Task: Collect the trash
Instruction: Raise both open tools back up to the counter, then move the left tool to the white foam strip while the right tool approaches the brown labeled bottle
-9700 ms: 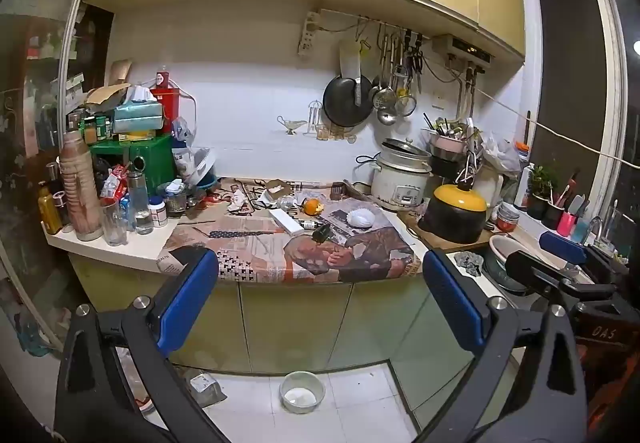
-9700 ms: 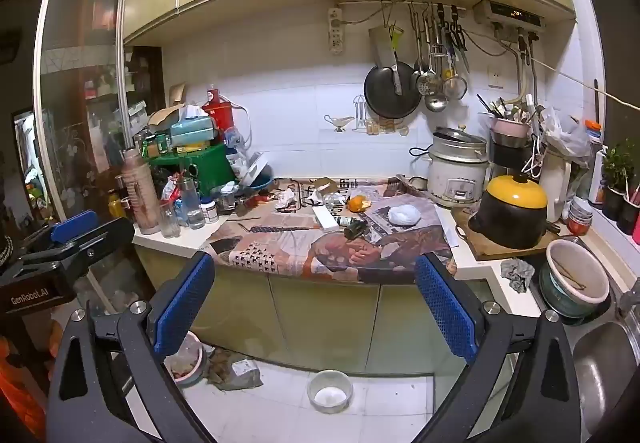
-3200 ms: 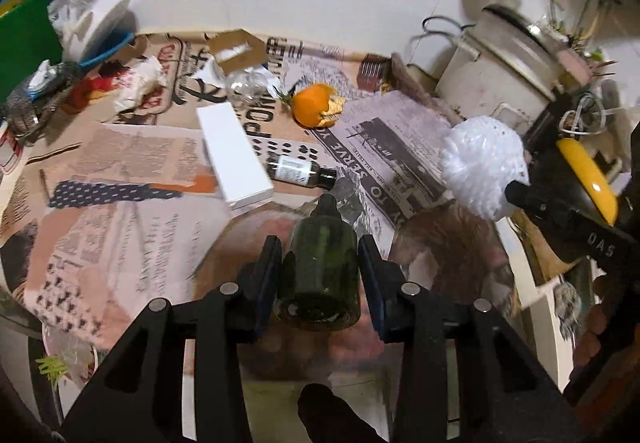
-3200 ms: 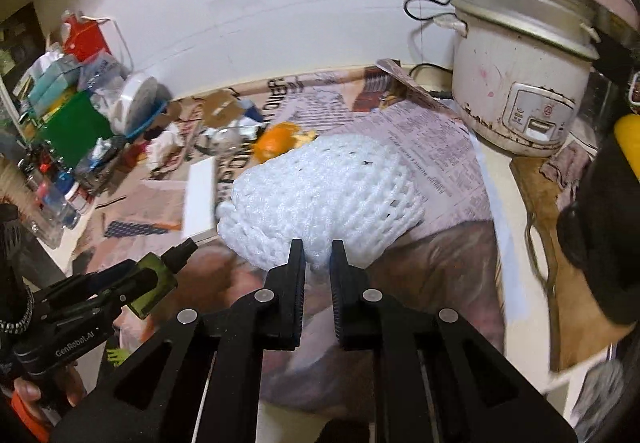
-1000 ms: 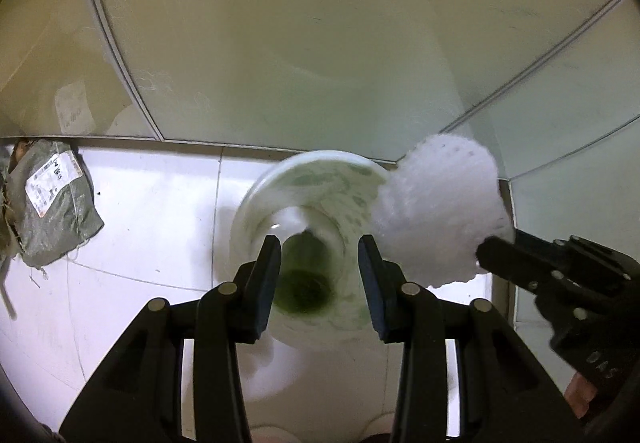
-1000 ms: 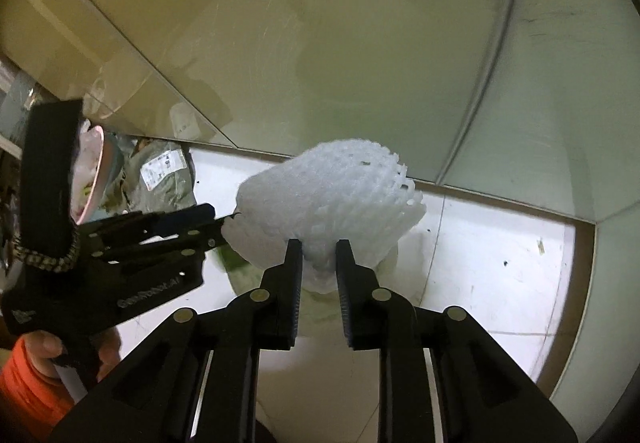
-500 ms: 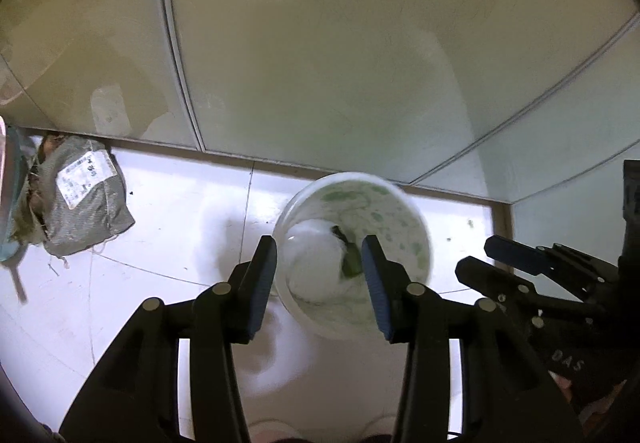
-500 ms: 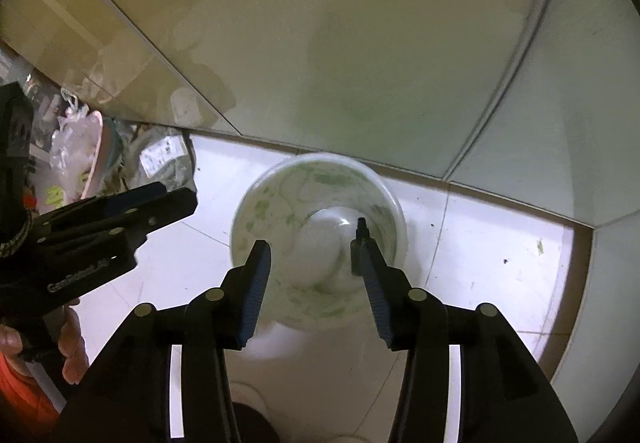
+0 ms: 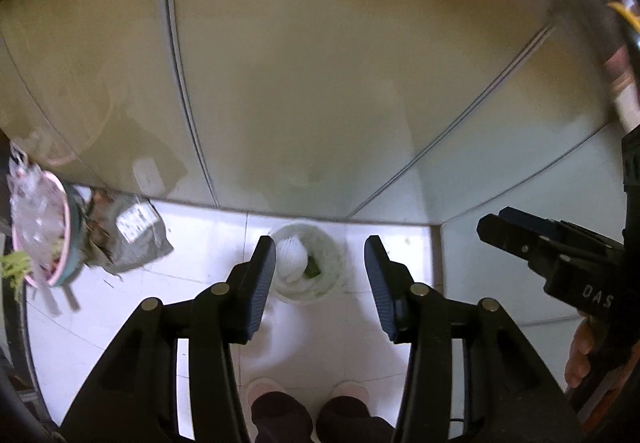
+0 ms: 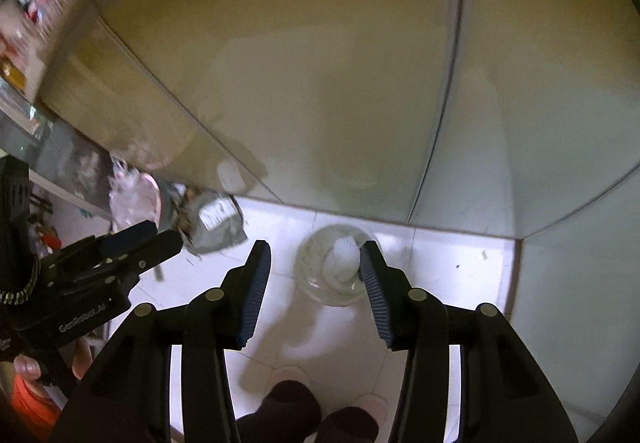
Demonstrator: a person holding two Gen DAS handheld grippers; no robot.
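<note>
White tiled floor [image 9: 208, 243] carries a small round bucket [image 9: 336, 263], pale with green mottling inside, standing close to the foot of the cabinet doors [image 9: 320, 83] near the corner where two cabinet runs meet. Inside the bucket lie the white foam net [image 9: 291, 257] and, just beside it on its right, the dark green bottle [image 9: 312, 270]; in the right wrist view only the foam net [image 10: 344, 255] shows clearly in the bucket [image 10: 316, 267].

Left gripper [image 9: 320, 283] hangs above the bucket with its jaws parted and empty; they have just been opening, and nothing is between them. Right gripper [image 10: 316, 283] is likewise parted with nothing in its grasp, its jaws having widened a moment ago.

Off to the left on the floor sits a pink-rimmed basin [image 9: 40, 231] filled with clear plastic and greenish scraps, and against it a crumpled grey bag [image 9: 136, 239] with a white label. Both are apart from the bucket. At the bottom edge the person's pale slippers [image 9: 348, 391] and dark trouser legs stand near the bucket.
</note>
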